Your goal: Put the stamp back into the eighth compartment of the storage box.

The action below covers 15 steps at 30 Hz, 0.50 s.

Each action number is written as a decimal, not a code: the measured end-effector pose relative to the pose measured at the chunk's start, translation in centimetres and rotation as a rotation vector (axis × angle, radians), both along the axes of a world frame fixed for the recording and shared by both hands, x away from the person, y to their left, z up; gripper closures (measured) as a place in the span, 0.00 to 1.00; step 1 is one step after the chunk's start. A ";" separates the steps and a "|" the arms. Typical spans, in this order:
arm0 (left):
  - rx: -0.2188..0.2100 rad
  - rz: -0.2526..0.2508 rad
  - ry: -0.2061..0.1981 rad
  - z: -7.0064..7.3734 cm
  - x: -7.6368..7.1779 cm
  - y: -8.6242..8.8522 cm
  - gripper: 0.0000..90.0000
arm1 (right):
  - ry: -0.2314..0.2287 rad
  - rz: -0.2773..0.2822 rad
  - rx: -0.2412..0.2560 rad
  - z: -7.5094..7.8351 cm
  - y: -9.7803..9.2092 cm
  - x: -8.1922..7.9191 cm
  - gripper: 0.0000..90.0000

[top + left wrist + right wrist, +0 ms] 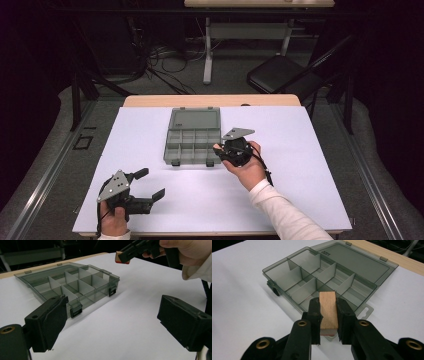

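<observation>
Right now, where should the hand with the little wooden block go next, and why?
Probably a short move forward and down, to lower the wooden block into a compartment of the open organizer box. The right gripper is shut on the block and hovers at the box's near edge; the compartments look empty. The left gripper rests open, away from the box.

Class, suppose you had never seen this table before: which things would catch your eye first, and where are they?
First, the open grey organiser box with its empty compartments, lying mid-table on the white sheet, lid folded back. Next, the small wooden block clamped in the right tool, held just at the box's right front corner. The left tool sits open at the near left, holding nothing.
</observation>
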<state>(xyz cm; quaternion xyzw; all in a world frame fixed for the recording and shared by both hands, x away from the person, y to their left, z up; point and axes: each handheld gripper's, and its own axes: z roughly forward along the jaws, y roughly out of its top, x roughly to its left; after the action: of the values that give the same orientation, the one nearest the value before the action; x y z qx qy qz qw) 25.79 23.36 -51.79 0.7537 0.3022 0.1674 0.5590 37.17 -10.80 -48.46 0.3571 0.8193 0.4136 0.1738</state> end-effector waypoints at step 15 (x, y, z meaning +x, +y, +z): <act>-0.001 0.001 0.001 0.0 0.0 0.0 0.10 | 0.028 -0.032 0.000 -0.9 0.6 2.2 0.84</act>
<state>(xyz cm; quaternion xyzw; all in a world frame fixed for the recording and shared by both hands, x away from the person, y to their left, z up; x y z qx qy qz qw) 25.80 23.38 -51.78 0.7535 0.3029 0.1673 0.5590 39.42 -10.20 -49.39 0.3757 0.8160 0.4056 0.1689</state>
